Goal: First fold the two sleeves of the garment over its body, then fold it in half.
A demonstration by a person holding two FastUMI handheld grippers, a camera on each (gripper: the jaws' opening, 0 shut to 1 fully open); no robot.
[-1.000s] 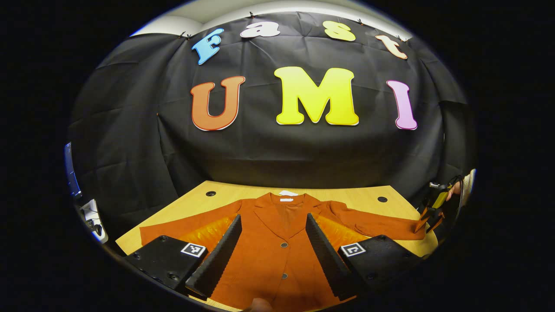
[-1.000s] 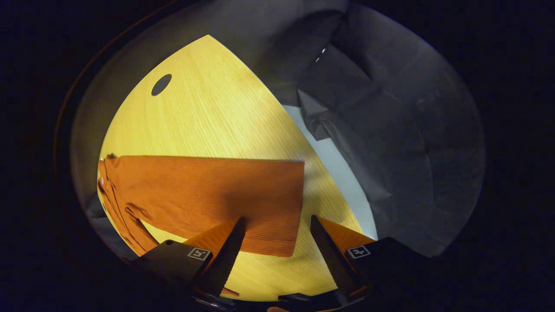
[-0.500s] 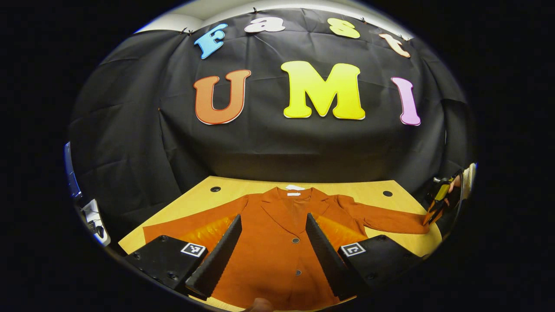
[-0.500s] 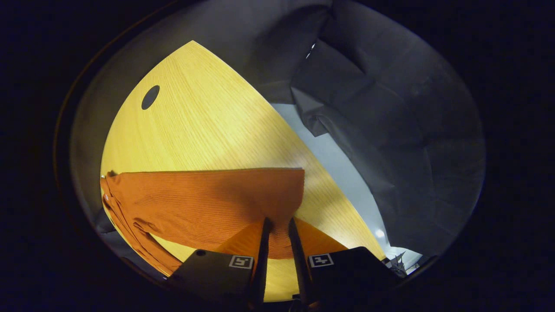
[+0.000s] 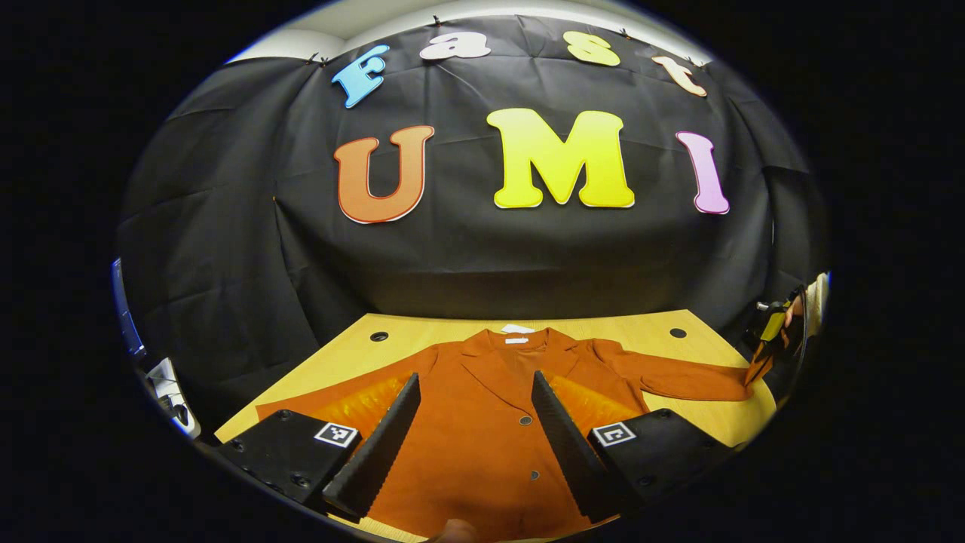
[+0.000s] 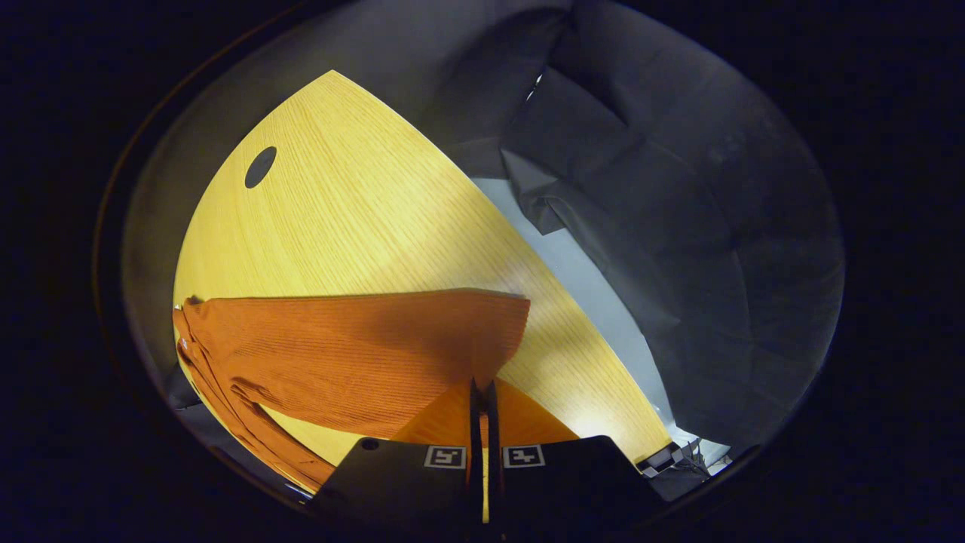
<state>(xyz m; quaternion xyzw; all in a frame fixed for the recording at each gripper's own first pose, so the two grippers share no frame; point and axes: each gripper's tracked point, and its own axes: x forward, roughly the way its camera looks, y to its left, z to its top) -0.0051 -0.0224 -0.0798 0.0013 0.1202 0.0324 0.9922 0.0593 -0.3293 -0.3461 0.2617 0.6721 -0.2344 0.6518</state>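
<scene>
closest in the left gripper view, the left gripper (image 5: 475, 434) hangs over the lower front of the jacket (image 5: 482, 422), its two black ribbed fingers (image 5: 377, 452) spread wide apart with nothing between them. the jacket is rust-orange and lies face up and flat on the wooden table (image 5: 603, 332), buttons down its middle, lapels and a white neck label at its far end toward the black cloth wall (image 5: 467, 249). one sleeve runs out from the jacket to the table's near left edge and lies flat. the other sleeve (image 5: 693, 381) stretches out from the jacket toward the table's right edge, where the right gripper (image 5: 758, 369) meets its cuff, with a bit of the hand (image 5: 791, 320) that holds it just behind. beyond the jacket's shoulders two small dark round holes sit in the tabletop, one on each side of the collar.

closest in the right gripper view, the right gripper (image 6: 482, 422) has its fingers drawn almost together, only a thin slit between them, pinching the near corner of the sleeve's cuff (image 6: 497, 339). the cuff is puckered and lifted a little off the wood at that corner, while the rest of the sleeve (image 6: 339, 354) lies back toward the jacket's body. past the sleeve lies bare tabletop (image 6: 339, 226) with one dark hole, then crumpled black cloth.
</scene>
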